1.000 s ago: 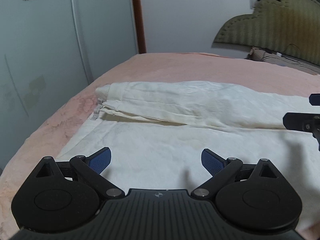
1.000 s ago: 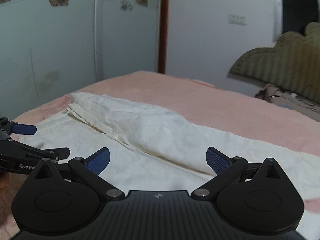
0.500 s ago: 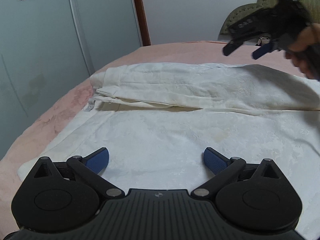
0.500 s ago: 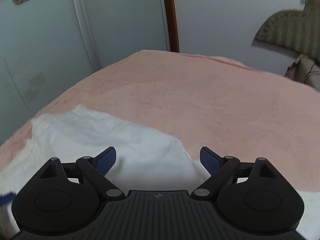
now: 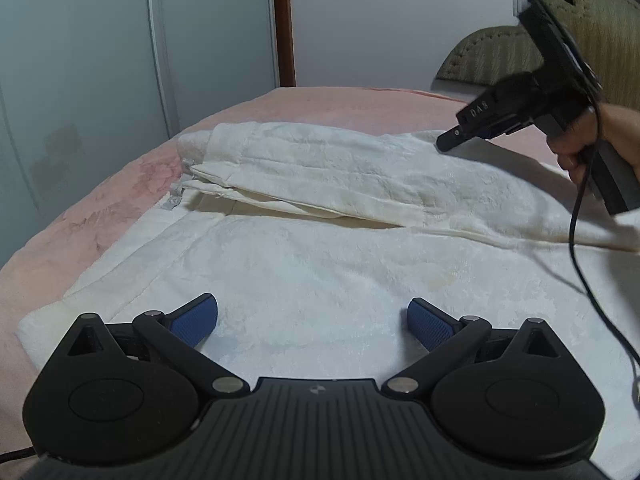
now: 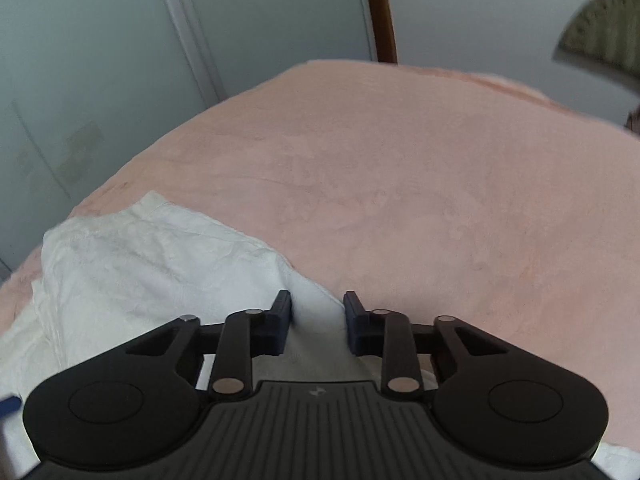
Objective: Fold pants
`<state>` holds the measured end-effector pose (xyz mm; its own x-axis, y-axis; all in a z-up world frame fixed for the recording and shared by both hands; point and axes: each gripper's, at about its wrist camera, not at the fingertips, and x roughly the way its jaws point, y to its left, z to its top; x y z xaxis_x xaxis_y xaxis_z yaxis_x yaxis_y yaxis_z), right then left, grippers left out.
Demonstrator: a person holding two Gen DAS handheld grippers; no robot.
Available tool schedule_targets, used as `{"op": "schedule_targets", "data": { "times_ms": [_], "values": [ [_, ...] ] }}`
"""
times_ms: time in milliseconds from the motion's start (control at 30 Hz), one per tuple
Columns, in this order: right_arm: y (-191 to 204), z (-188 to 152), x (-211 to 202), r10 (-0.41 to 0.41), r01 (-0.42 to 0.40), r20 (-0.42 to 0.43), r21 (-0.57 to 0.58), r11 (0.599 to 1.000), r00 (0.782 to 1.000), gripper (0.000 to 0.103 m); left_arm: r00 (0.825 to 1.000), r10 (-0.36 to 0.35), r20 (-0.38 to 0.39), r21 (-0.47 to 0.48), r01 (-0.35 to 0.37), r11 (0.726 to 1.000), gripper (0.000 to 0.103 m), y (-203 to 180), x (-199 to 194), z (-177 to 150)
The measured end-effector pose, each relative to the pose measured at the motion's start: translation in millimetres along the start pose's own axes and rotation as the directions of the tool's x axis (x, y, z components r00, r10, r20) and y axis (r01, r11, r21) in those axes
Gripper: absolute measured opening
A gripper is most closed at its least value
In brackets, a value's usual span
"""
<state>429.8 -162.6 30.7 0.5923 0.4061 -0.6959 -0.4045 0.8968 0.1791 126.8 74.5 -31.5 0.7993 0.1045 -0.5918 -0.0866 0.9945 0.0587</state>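
White pants [image 5: 320,264] lie spread on a pink bed [image 5: 120,200], one leg folded over along the far side [image 5: 340,172]. My left gripper [image 5: 313,320] is open and empty, low over the near part of the pants. My right gripper [image 6: 317,316] has its jaws narrowed around the far edge of the pants [image 6: 160,256], with white cloth between the pads. It also shows in the left wrist view [image 5: 452,142], held by a hand at the far right, fingertips down on the folded leg's edge.
Bare pink bedspread [image 6: 440,200] stretches beyond the pants. Pale wardrobe doors [image 5: 100,60] stand left of the bed. A padded headboard [image 5: 500,52] is at the far right. A black cable [image 5: 580,260] hangs from the right gripper across the pants.
My right gripper has moved to the far edge of the pants, come down and narrowed its jaws from wide open onto the cloth. My left gripper has stayed open, shifting only slightly.
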Motion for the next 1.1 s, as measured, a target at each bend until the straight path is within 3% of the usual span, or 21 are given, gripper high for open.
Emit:
{"op": "schedule_targets", "data": {
  "times_ms": [100, 267, 333, 433, 500, 667, 700, 767, 900, 1000, 1100],
  "values": [
    [24, -9, -24, -0.046, 0.056, 0.079, -0.126, 0.990, 0.996, 0.019, 1.000, -0.026, 0.006, -0.055, 0.026, 0.998, 0.101, 11, -3, 8],
    [85, -43, -71, -0.086, 0.154, 0.181, -0.403, 0.902, 0.980, 0.015, 0.996, -0.068, 0.062, -0.218, 0.080, 0.973, 0.101, 45, -11, 33],
    [106, -64, -85, -0.086, 0.172, 0.193, -0.489, 0.855, 0.977, 0.013, 0.989, -0.119, 0.085, -0.299, 0.139, 0.944, 0.101, 59, -10, 44],
    [129, -96, -98, -0.085, 0.183, 0.192, -0.580, 0.794, 0.978, 0.011, 0.965, -0.246, 0.087, -0.409, 0.260, 0.875, 0.101, 73, -1, 64],
    [134, -110, -98, -0.089, 0.179, 0.174, -0.614, 0.769, 0.981, 0.010, 0.950, -0.299, 0.084, -0.462, 0.303, 0.834, 0.101, 77, 8, 75],
    [120, -99, -86, -0.058, 0.118, 0.124, -0.561, 0.819, 0.991, 0.011, 0.967, -0.250, 0.045, -0.496, 0.239, 0.835, 0.100, 69, 33, 98],
    [119, -96, -85, -0.053, 0.113, 0.122, -0.563, 0.819, 0.991, 0.011, 0.961, -0.271, 0.050, -0.507, 0.259, 0.822, 0.100, 67, 38, 106],
    [123, -100, -86, -0.055, 0.117, 0.122, -0.582, 0.805, 0.991, 0.011, 0.933, -0.356, 0.047, -0.499, 0.331, 0.801, 0.101, 60, 53, 126],
    [130, -111, -86, -0.064, 0.133, 0.133, -0.607, 0.783, 0.989, 0.011, 0.877, -0.457, -0.147, -0.469, 0.345, 0.813, 0.101, 30, 107, 159],
    [128, -114, -85, -0.054, 0.125, 0.139, -0.581, 0.804, 0.989, 0.011, 0.866, -0.446, -0.227, -0.475, 0.302, 0.827, 0.100, 17, 145, 166],
    [126, -117, -84, -0.049, 0.123, 0.142, -0.572, 0.811, 0.989, 0.011, 0.856, -0.440, -0.271, -0.501, 0.265, 0.824, 0.087, 14, 172, 168]
  ]
}}
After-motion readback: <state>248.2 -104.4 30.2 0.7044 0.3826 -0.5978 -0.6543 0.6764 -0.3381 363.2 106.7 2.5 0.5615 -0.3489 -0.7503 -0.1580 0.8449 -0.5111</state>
